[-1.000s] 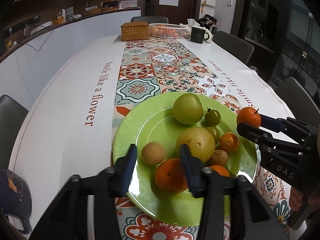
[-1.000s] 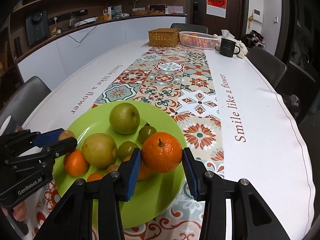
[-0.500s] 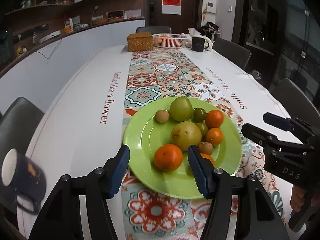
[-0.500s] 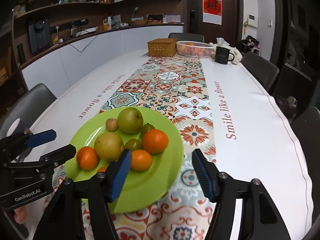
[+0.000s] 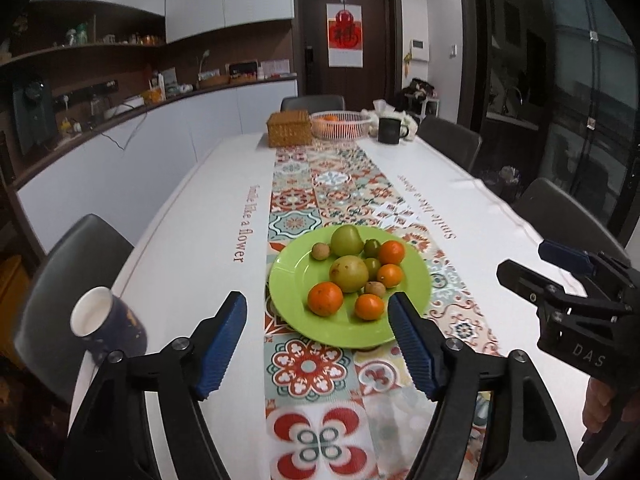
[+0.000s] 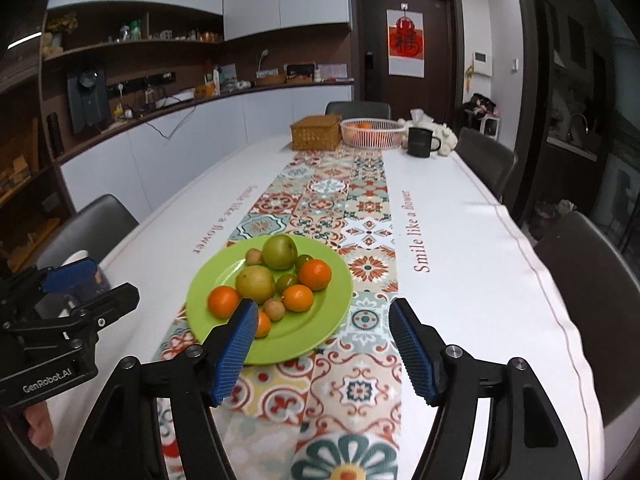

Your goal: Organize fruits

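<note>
In the right wrist view, the ribbed blue pad (image 6: pixel 237 344) of the right gripper (image 6: pixel 324 346) cuts across the lower left rim of the round glossy green plate (image 6: pixel 320 320) and covers most of one small orange fruit (image 6: pixel 262 324). A dark blue mug (image 6: pixel 86 280) at the left edge of that frame is almost wholly hidden behind the left gripper's black body. In the left wrist view the same mug (image 5: pixel 108 326) shows its white inside, slightly blurred, at lower left.

The left gripper (image 5: pixel 318 340) has its fingers spread wide, holding nothing, with the plate's (image 5: pixel 412 300) near edge between the tips. The right gripper's fingers are likewise wide apart and empty.

All the fruit sits on the plate, centre of both frames: a smooth green apple-like fruit (image 5: pixel 346 239) at the far side, a yellowish speckled round fruit (image 5: pixel 349 273) in the middle, four dimpled oranges, two small dark green fruits, and two small brown ones. The plate rests on a patterned tile-print table runner (image 5: pixel 316 364) along a white tablecloth (image 5: pixel 192 248). At the far end stand a woven wicker box (image 5: pixel 289 128), a white slatted basket (image 5: pixel 341 124) and a black mug (image 5: pixel 390 130).
</note>
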`<state>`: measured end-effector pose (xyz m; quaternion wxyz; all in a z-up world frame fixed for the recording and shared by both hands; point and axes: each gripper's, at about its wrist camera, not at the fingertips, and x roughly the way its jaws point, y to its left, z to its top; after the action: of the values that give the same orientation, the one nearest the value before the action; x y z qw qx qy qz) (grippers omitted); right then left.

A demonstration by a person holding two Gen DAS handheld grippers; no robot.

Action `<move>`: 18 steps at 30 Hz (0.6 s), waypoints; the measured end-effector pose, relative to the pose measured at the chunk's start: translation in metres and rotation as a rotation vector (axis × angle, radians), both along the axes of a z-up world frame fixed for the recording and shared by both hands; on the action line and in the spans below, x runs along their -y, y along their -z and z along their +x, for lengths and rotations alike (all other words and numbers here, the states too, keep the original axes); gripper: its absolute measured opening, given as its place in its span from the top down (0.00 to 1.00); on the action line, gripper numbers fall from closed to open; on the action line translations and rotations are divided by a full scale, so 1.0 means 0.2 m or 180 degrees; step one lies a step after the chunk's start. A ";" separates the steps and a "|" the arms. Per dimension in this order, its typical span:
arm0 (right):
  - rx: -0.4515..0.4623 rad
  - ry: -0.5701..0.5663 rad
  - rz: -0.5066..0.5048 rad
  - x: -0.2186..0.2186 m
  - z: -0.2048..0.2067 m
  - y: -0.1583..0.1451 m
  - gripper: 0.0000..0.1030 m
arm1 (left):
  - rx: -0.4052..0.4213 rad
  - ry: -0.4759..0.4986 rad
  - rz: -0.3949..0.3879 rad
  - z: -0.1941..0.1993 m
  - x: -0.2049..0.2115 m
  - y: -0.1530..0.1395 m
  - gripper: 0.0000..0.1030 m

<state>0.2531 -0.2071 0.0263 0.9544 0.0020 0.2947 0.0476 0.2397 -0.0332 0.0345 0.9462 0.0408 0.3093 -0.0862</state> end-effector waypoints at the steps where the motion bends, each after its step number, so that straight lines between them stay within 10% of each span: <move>1: 0.0033 0.0005 -0.0006 0.00 -0.04 -0.02 0.34 | 0.0022 0.0009 -0.0006 -0.03 0.00 -0.01 0.27; 18: 0.0378 0.0088 -0.0048 0.02 -0.68 -0.21 0.22 | 0.0326 0.0042 -0.0098 -0.60 -0.01 -0.16 0.10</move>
<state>0.1170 -0.2120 0.0688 0.9708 -0.0039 0.2379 0.0322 0.1200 -0.0315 0.0665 0.9607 0.0327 0.2587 -0.0950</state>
